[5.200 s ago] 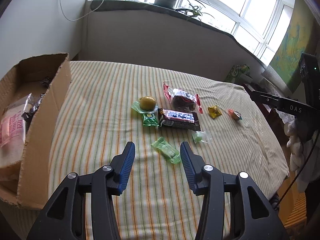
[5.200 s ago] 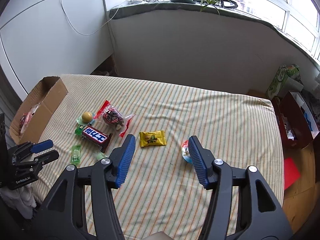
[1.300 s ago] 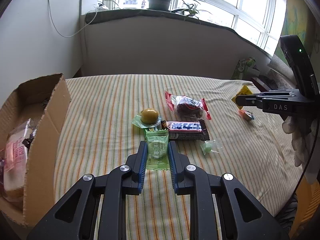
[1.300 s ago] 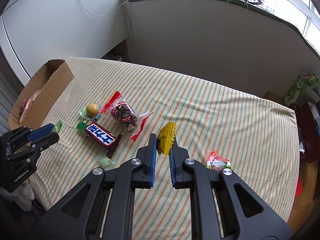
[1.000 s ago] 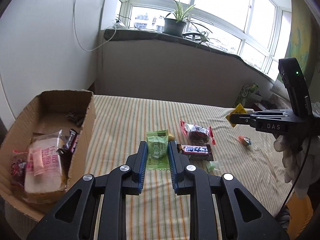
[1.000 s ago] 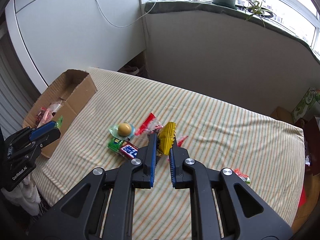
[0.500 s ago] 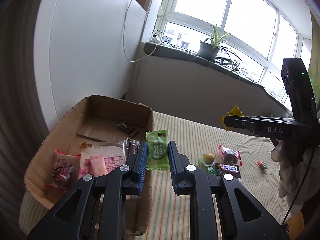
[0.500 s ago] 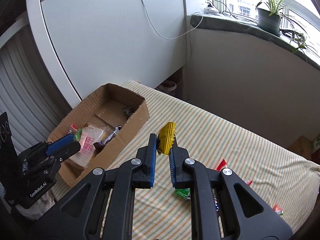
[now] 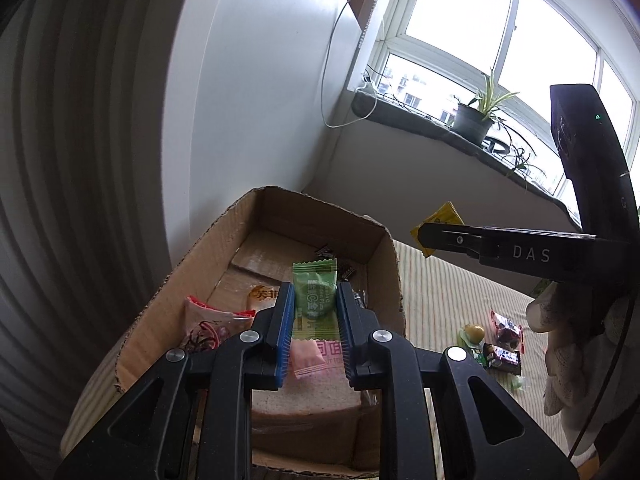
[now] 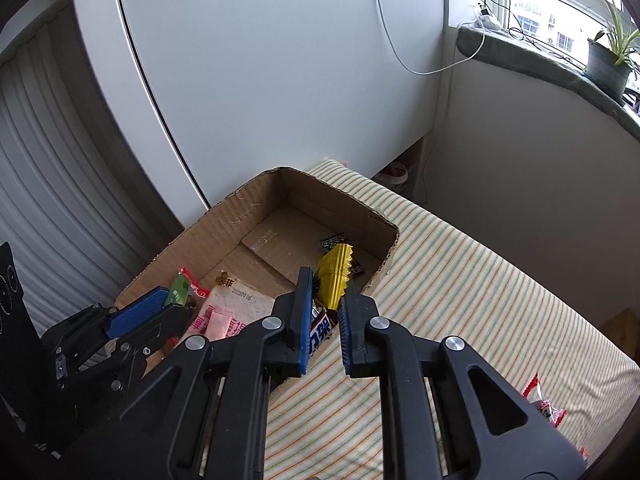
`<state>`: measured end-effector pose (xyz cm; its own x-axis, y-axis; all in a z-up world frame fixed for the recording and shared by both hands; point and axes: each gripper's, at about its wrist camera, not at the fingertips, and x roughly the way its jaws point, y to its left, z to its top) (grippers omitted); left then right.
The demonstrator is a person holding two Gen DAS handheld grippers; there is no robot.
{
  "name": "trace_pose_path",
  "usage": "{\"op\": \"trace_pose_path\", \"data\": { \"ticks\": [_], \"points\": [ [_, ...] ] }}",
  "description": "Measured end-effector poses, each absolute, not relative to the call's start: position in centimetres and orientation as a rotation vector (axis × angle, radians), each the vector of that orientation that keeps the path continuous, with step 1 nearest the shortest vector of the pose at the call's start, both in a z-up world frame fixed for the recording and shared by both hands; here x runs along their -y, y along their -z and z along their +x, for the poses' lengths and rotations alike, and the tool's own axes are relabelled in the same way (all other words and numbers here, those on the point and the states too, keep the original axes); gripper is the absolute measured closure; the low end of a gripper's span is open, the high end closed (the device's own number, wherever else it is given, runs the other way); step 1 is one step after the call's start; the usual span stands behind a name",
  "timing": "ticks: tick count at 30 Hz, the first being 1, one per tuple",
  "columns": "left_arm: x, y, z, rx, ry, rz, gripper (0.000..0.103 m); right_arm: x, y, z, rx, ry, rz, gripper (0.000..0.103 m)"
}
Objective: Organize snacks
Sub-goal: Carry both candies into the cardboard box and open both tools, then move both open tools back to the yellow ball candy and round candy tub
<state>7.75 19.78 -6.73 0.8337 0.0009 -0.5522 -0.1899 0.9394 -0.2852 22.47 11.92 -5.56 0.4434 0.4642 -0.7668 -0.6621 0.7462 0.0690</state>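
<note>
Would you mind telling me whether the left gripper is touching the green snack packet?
Touching. The left wrist view shows the left gripper shut on the green snack packet, both blue pads pressed against its sides, above the cardboard box.

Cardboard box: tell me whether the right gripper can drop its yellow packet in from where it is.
Probably yes. The right gripper holds the yellow packet over the cardboard box, whose top is open. The left gripper with its green packet sits off to the side, not beneath.
</note>
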Motion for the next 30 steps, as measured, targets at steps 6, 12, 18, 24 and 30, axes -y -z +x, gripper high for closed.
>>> {"op": "trace_pose_path", "data": {
  "ticks": [6,12,18,24,30],
  "points": [
    [-20.0,6.8,7.5,-0.584,-0.122,-0.34,0.083,-13.3,5.6,22.3,-0.857,-0.718,-0.29,0.087],
    [-20.1,6.5,7.6,-0.581,-0.138,-0.339,0.053,-12.8,4.8,21.8,-0.817,-0.695,-0.295,0.049],
    [-19.5,6.2,7.6,-0.567,-0.127,-0.337,0.048,-10.9,3.5,21.2,-0.787,-0.657,-0.293,0.043],
    [-17.7,5.5,8.0,-0.556,-0.085,-0.321,0.048,-6.7,1.8,20.2,-0.747,-0.607,-0.291,0.039],
    [-15.4,5.0,8.6,-0.552,-0.035,-0.296,0.048,-1.3,0.6,19.5,-0.737,-0.549,-0.253,0.039]
  ]
}}
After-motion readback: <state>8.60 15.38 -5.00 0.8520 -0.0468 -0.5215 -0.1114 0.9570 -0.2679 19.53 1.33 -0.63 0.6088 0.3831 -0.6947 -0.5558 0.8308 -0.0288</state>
